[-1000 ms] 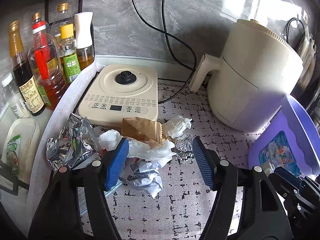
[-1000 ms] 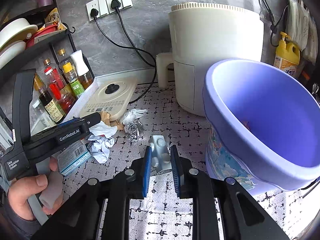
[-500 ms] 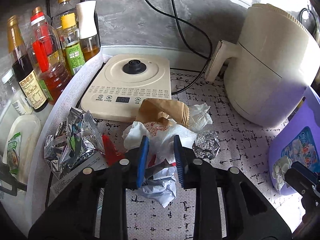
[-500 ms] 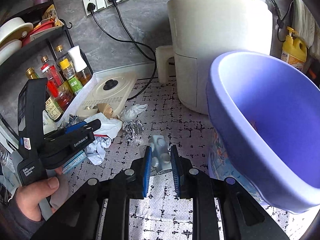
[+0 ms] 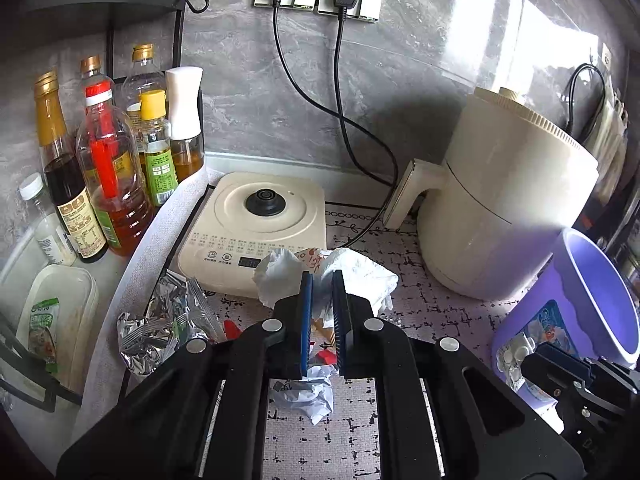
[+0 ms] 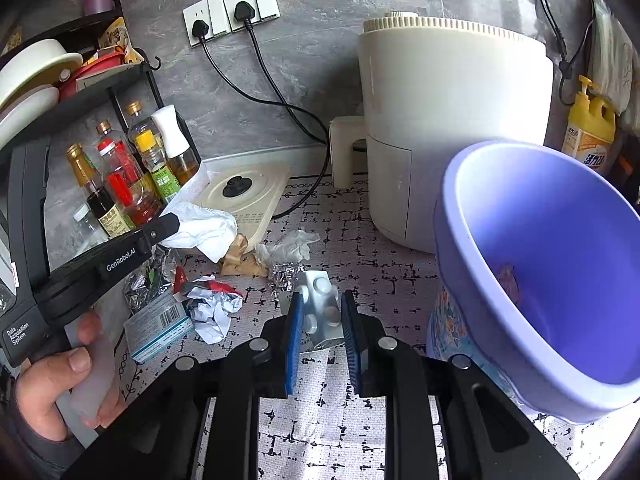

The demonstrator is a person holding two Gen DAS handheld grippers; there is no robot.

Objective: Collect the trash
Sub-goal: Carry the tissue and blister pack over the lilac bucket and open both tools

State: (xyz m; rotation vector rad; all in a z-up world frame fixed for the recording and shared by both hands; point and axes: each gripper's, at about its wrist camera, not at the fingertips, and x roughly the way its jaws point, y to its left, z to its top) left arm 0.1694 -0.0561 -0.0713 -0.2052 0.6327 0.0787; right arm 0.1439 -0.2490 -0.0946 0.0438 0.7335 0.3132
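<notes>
The left gripper (image 5: 322,316) has its two blue-padded jaws pressed close together on a crumpled white paper wrapper (image 5: 356,276), which bulges out to both sides of the pads and is lifted above the patterned counter mat (image 5: 348,436). From the right wrist view the same wrapper (image 6: 204,228) hangs off the tip of the left gripper (image 6: 166,224), clear of the litter beneath it. The right gripper (image 6: 320,320) is narrowed onto a white blister pack of tablets (image 6: 320,300), the pads touching its two edges, the pack standing upright between them.

Just right of the right gripper sits a purple plastic bucket (image 6: 452,216), tilted toward the camera; a small pinkish scrap (image 6: 508,280) lies low on its inner wall. Behind it stands the cream air fryer (image 6: 448,120), and farther left the cream induction cooker (image 6: 248,196).

Below and ahead of the left gripper the remaining trash lies in a loose heap on the mat: a crumpled foil snack bag (image 5: 160,320) to its left, a printed paper ball (image 5: 312,396) under the jaws, a red scrap (image 5: 232,328) between them. The right wrist view adds a brown paper bag (image 6: 240,260), a white tissue (image 6: 288,246), a foil wad (image 6: 286,276) and a barcoded box (image 6: 160,328), all to the left of the right gripper.
</notes>
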